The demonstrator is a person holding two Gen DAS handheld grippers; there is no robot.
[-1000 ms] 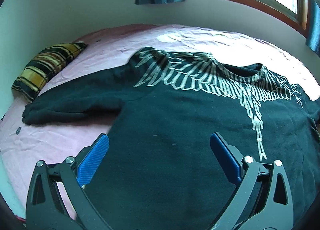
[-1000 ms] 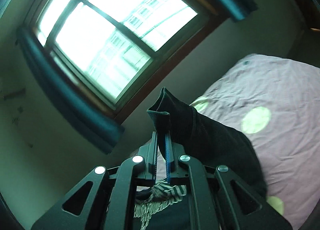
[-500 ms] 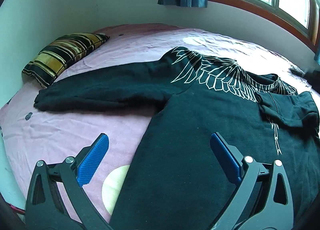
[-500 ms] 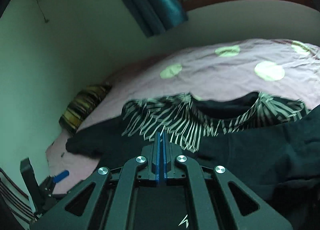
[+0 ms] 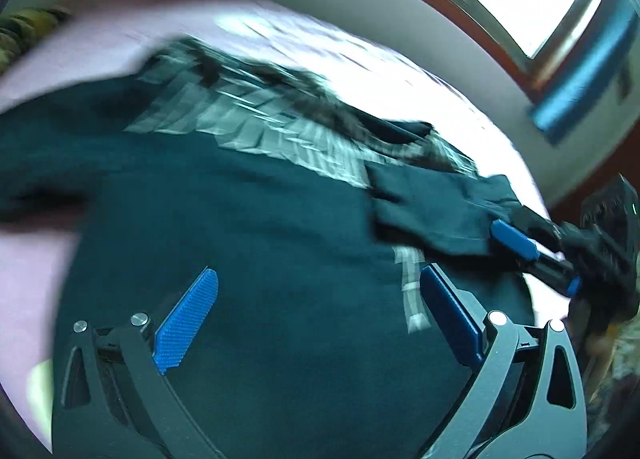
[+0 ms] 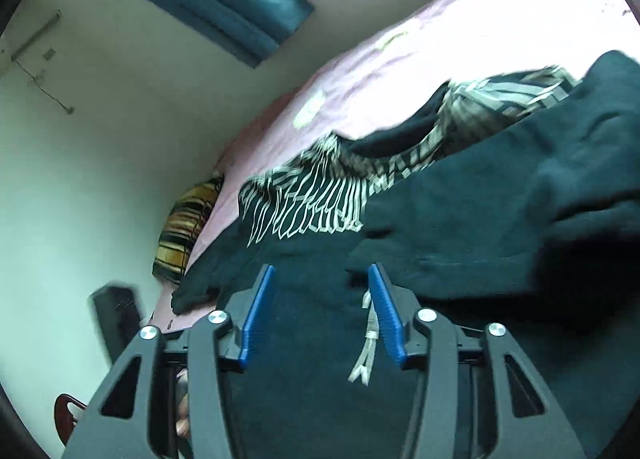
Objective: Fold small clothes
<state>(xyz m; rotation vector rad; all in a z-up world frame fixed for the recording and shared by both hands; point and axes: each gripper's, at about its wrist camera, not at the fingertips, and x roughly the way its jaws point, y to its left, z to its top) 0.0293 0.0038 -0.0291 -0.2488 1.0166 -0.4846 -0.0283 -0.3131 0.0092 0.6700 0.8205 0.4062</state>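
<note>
Right wrist view: black sweatshirt (image 6: 400, 243) flat on bed (image 6: 400, 59), one sleeve (image 6: 540, 195) folded across chest. Right tongs (image 6: 322, 307) opening, nothing between. Left tongs (image 5: 316, 319) spread wide, empty. Other sleeve, body folds remain.

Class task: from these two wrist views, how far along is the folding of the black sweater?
Done: one sleeve lies folded across the black sweater. In hand: nothing; the right hand-held gripper is opening, empty, over it. Left: the other sleeve, still stretched toward the striped pillow, and the body.
</note>
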